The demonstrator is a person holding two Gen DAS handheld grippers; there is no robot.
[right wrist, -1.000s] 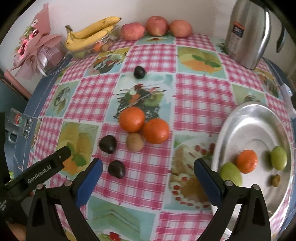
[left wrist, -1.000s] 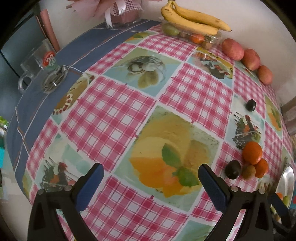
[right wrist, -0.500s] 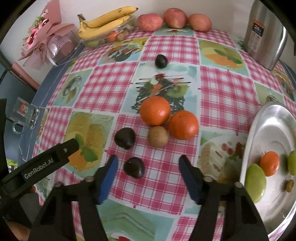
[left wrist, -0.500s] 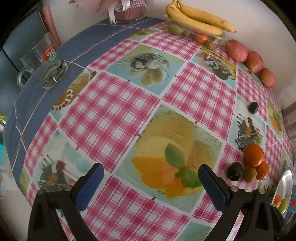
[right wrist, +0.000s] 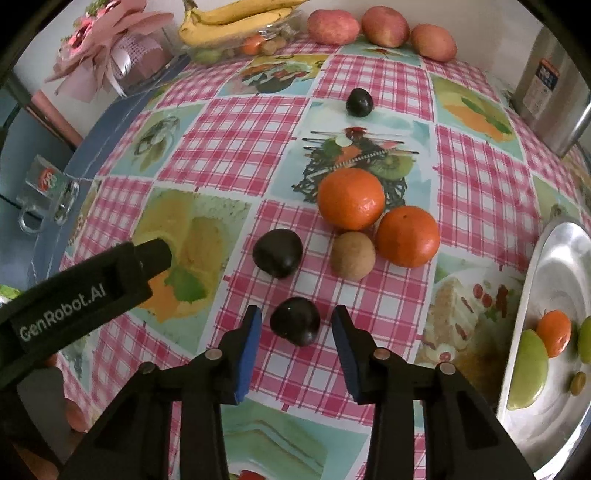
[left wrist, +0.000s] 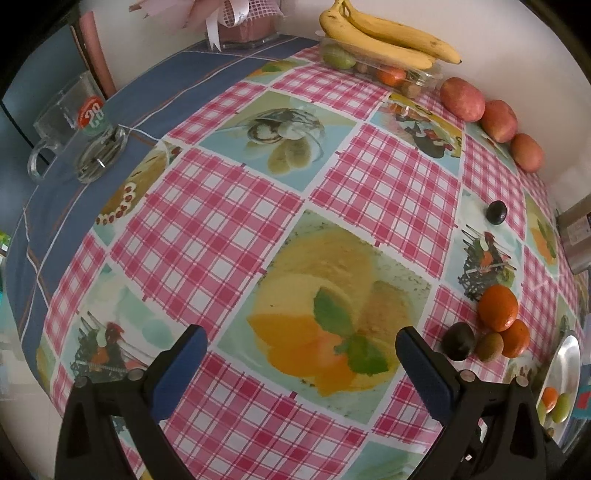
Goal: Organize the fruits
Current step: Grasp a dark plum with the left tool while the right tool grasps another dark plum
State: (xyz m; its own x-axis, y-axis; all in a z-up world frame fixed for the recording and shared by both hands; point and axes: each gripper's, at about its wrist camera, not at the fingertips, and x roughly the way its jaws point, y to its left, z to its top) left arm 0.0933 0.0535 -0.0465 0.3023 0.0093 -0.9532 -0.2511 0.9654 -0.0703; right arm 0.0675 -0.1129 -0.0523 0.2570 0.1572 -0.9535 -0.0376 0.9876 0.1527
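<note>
Right gripper [right wrist: 295, 328]: jaws closing around a dark plum [right wrist: 295, 326]; the plum sits between the blue pads, a sliver of cloth still showing on each side, so nothing is pressed yet.
Left gripper [left wrist: 301, 363]: jaws wide, nothing between them, hovering over the yellow dessert print on the tablecloth [left wrist: 229, 221].
Second plum [right wrist: 277, 253]: at 11 o'clock from the plum between the pads, near it but apart.
Kiwi [right wrist: 352, 254]: at 1 o'clock from that same plum, touching the two oranges behind it.
Oranges: one [right wrist: 351, 198] at 12 o'clock from the kiwi, the other [right wrist: 408, 236] at 2 o'clock, side by side.
Third plum [right wrist: 359, 102]: alone, far off at 12 o'clock, near the three apples [right wrist: 384, 26] along the wall.
Metal plate [right wrist: 565, 258]: at 3 o'clock (half cut off by the frame edge), holding a small orange [right wrist: 553, 332], a green fruit [right wrist: 526, 373] and a small brown one [right wrist: 577, 383].
Bananas [right wrist: 236, 18]: at 11 o'clock by the wall, lying on a clear tray.
</note>
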